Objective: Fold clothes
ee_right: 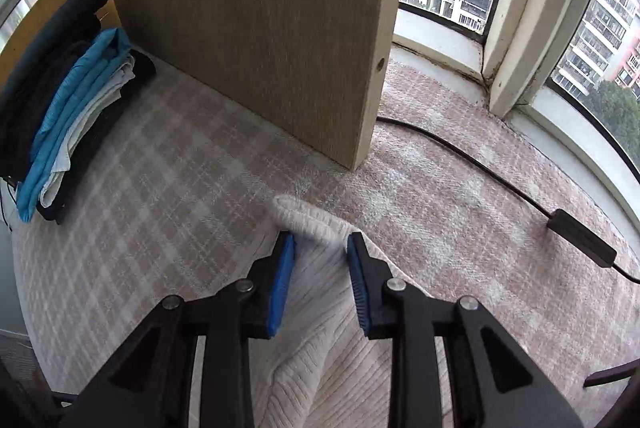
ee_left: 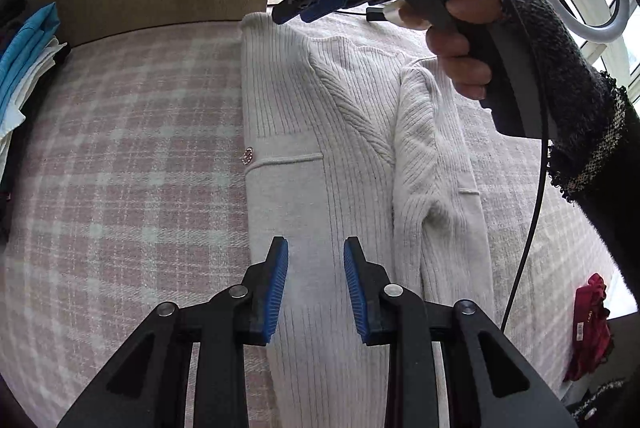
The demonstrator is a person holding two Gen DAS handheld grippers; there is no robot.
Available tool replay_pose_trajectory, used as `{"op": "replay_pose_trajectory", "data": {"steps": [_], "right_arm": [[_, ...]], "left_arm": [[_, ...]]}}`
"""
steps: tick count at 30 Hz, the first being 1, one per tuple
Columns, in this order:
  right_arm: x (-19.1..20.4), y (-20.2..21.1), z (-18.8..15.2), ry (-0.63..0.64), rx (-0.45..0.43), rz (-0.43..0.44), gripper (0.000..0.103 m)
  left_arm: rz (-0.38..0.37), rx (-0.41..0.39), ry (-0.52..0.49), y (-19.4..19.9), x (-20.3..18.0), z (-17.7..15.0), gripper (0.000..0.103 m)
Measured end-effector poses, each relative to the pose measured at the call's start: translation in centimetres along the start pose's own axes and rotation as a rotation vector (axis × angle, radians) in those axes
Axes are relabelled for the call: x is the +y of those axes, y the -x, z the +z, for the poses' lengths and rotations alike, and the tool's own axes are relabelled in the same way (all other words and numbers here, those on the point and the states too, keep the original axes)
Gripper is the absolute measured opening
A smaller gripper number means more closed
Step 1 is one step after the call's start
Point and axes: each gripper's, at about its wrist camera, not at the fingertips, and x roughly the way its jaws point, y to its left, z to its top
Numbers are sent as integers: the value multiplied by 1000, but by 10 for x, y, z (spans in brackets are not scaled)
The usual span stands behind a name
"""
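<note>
At centre frame, a white ribbed sweater (ee_left: 320,132) lies half folded.
Soft, floppy knit; both the left gripper (ee_left: 316,284) and the right gripper (ee_right: 320,280) stand apart — best pinched at its hem corners.

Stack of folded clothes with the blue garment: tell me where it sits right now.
The stack of folded blue, white and black clothes sits at the far left in both wrist views, on the pink plaid cover beside the tall wooden panel, apart from the cream ribbed sweater.

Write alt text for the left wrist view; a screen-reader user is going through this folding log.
A white ribbed sweater lies lengthwise on a pink plaid cover, one sleeve folded over its body. The open left gripper hovers over its near end; the right gripper, in the person's hand, hangs over the far end. Folded clothes are stacked at far left.
</note>
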Motion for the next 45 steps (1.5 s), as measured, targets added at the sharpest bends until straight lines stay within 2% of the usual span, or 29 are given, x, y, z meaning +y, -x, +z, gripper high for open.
{"op": "replay_pose_trajectory", "data": {"steps": [4, 6, 9, 11, 14, 16, 18, 20, 22, 25, 27, 30, 34, 37, 38, 39, 41, 43, 45], "right_arm": [[-6, 116, -40, -5, -104, 35, 27], [-7, 168, -72, -23, -121, 61, 28], [-4, 221, -134, -76, -87, 77, 29], [3, 239, -183, -115, -55, 71, 29], [29, 241, -264, -216, -13, 25, 29], [52, 223, -317, -321, 37, -10, 29], [81, 205, -371, -452, 83, -4, 29], [108, 187, -408, -551, 106, 22, 29], [134, 171, -435, -598, 120, 14, 29], [165, 158, -450, -592, 110, -13, 32], [170, 155, -452, -605, 92, -22, 43], [175, 148, -454, -610, 76, -34, 44], [186, 138, -449, -540, 87, -83, 44], [200, 133, -444, -451, 108, -154, 44], [204, 132, -443, -426, 108, -168, 42], [207, 131, -442, -409, 103, -167, 32], [210, 131, -440, -395, 103, -156, 19], [211, 131, -438, -394, 104, -156, 16], [205, 137, -437, -451, 90, -123, 14]], "left_arm": [[2, -28, -79, 62, 7, -26, 28], [-1, -11, -136, 85, 11, -49, 32], [-27, 48, -203, 106, 19, -82, 35], [-55, 104, -245, 113, 21, -106, 35], [-121, 200, -265, 110, 21, -141, 35], [-179, 269, -262, 104, 21, -163, 34], [-212, 320, -290, 99, 18, -183, 35], [-222, 344, -334, 95, 14, -200, 35], [-260, 358, -329, 92, 13, -208, 35], [-273, 367, -339, 87, 8, -215, 35], [-287, 372, -340, 84, 3, -218, 35], [-290, 367, -347, 82, -4, -221, 37], [-264, 357, -349, 81, -9, -223, 36], [-243, 337, -368, 81, -9, -226, 28], [-250, 336, -362, 80, -8, -226, 23], [-257, 335, -355, 80, -7, -226, 18], [-273, 330, -347, 81, -4, -226, 14], [-289, 322, -343, 85, -3, -224, 13], [-325, 310, -332, 95, -2, -219, 12]]}}
